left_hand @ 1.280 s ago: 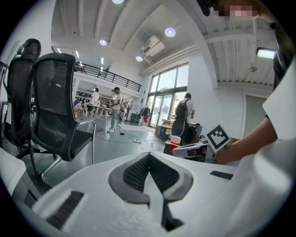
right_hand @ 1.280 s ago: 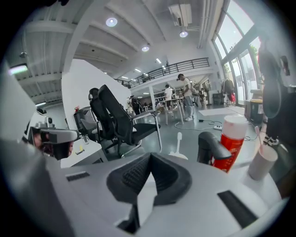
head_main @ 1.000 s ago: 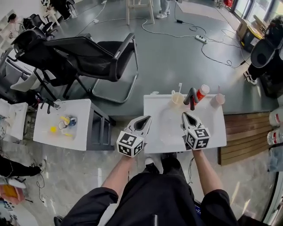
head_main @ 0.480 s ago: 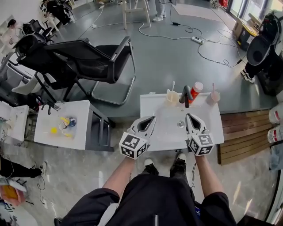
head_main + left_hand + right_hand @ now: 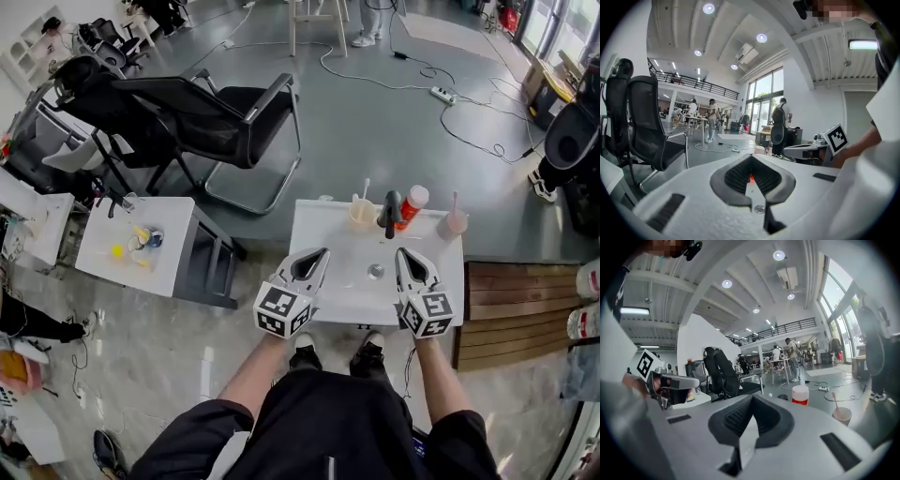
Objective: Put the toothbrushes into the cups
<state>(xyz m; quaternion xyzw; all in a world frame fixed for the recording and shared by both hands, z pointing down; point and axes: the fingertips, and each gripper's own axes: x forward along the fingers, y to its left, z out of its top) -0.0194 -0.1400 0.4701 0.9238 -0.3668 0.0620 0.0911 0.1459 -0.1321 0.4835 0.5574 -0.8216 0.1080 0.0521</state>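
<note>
Left tongs (image 5: pixel 317 255) and right tongs (image 5: pixel 406 255) hover clenched and empty over the table's (image 5: pixel 326 230) six o'clock edge. At twelve, the cream cup (image 5: pixel 359 217) and pink cup (image 5: pixel 454 225) each hold a toothbrush (image 5: pixel 366 190), so apparently nothing remains to grasp.

Blk office chair (image 5: pixel 202 112), white side table (image 5: pixel 176 255) w/ yellow bits, power strip (image 5: pixel 441 94) on floor, red bottle (image 5: pixel 407 210).

Smooth white table (image 5: pixel 328 258), plastic cup (image 5: pixel 360 215), black mesh chair (image 5: pixel 178 112), glossy tiled floor (image 5: pixel 178 375), wooden slatted bench (image 5: pixel 511 305).

white table (image 5: pixel 328 246), black chair (image 5: pixel 178 108), pink cup (image 5: pixel 456 224)
</note>
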